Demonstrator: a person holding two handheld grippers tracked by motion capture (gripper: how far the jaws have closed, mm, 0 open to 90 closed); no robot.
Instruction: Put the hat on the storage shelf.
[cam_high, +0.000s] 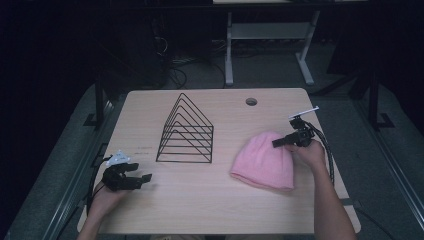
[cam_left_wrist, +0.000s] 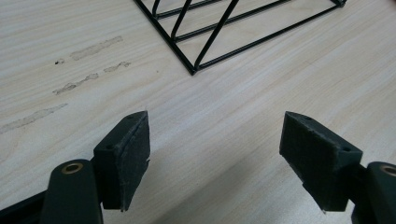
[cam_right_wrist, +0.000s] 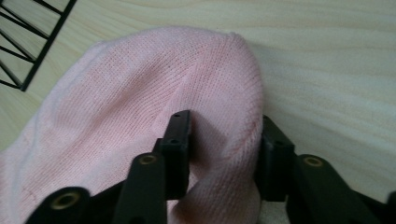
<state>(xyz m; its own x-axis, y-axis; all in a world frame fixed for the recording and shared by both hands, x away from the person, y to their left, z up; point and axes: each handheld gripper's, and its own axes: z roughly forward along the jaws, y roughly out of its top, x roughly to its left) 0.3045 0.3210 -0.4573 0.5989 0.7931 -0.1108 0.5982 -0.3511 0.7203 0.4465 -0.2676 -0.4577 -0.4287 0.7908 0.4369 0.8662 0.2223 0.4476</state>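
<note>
Spanning most of the high view, the pale wood-grain rectangular table (cam_high: 200, 210) carries everything, with a round cable hole (cam_high: 251, 101) near its far edge. Left of centre and toward the far side stands the black wire rack of nested triangular frames (cam_high: 186, 131), upright on its flat base; 1 corner of that base shows at the top of the left gripper view.

Right of centre, well apart from the rack, lies the soft pink knitted beanie (cam_high: 265, 161), flat on the tabletop with its rounded crown toward the far right. The right gripper (cam_right_wrist: 224, 140), held by the person's right hand (cam_high: 312, 153) at the beanie's far right edge, has its 2 jaws pinched on a raised fold of knit at the crown, 1 pad on each side.

At the near left, the left gripper (cam_left_wrist: 215, 140) rests low over bare tabletop near the rack's corner, its 2 jaws wide apart with nothing between them.
</note>
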